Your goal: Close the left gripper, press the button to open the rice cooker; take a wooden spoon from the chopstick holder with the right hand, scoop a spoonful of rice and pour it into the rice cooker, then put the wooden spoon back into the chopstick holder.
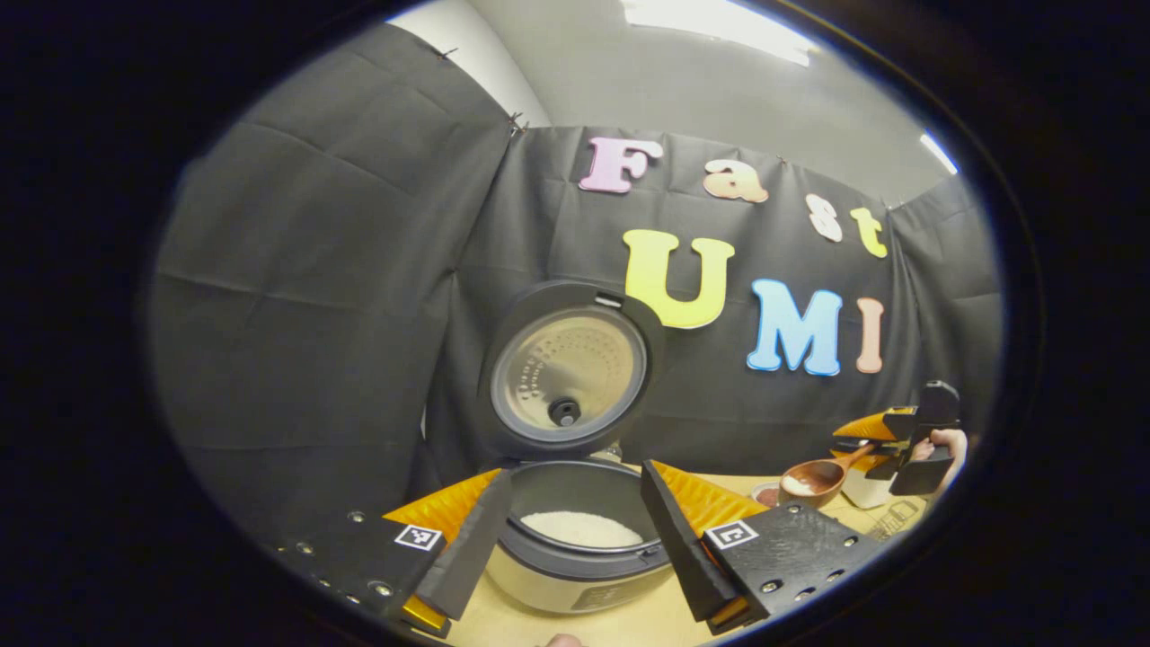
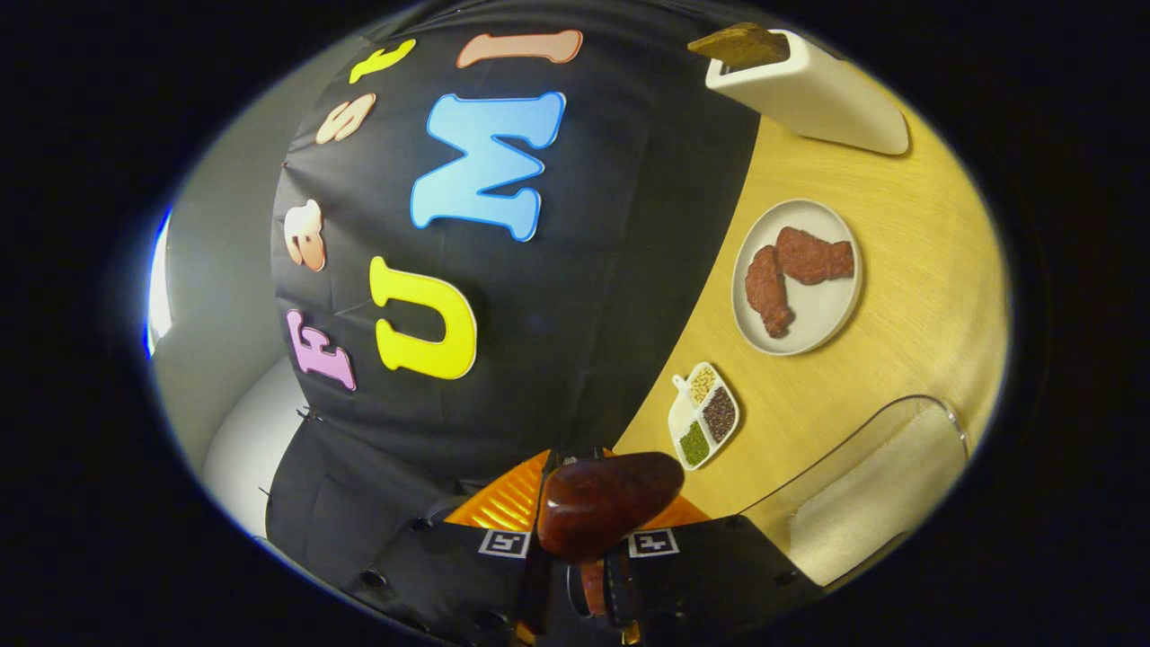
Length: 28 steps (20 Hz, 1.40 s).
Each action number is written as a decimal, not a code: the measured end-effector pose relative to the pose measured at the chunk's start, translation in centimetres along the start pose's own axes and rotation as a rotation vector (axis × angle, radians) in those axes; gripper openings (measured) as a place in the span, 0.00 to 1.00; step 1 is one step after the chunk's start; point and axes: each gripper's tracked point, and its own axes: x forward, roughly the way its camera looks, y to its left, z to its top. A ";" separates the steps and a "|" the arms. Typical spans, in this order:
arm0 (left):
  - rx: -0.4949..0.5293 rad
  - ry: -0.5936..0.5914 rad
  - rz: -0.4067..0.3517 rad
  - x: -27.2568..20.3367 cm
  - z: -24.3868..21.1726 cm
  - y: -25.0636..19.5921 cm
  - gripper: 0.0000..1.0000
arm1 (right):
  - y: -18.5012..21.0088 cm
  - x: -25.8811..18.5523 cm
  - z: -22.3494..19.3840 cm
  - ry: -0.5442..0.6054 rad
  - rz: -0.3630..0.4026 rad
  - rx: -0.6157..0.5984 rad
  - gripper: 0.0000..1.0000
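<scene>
left tongs (image 1: 575, 548) apart, framing rice cooker (image 1: 575, 539) | right tongs (image 2: 579, 548) clamped on wooden spoon (image 2: 606, 503)

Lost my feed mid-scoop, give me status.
Left gripper open, facing the rice cooker, lid up. Right gripper shut on wooden spoon, rice in bowl, off to the cooker's side. Path looks clear.

We count one rice cooker (image 1: 575, 539), its one lid (image 1: 568, 370) up, and one wooden spoon (image 1: 813, 478). We also count two grippers, the left gripper (image 1: 575, 548) and the right gripper (image 2: 575, 575), and one hand (image 1: 948, 445). On the one wooden table (image 2: 898, 359) we find one round plate (image 2: 827, 319) with two pieces of reddish meat (image 2: 791, 270), one small divided dish (image 2: 703, 415) with three compartments of grains, one white holder (image 2: 809, 90) and one clear container (image 2: 880, 485).
</scene>
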 end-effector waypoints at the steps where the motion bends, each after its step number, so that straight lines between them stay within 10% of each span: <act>1: -0.003 0.000 0.009 -0.1 -0.1 0.7 0.90 | 0.6 0.8 -1.0 0.019 0.003 -0.003 0.25; 12: -0.009 -0.002 0.084 -0.2 0.1 6.7 0.90 | 6.6 9.2 -11.7 0.177 0.055 -0.102 0.25; 28: -0.034 0.021 0.077 0.1 -1.8 7.7 0.89 | 8.7 13.4 -18.1 0.159 0.022 -0.866 0.22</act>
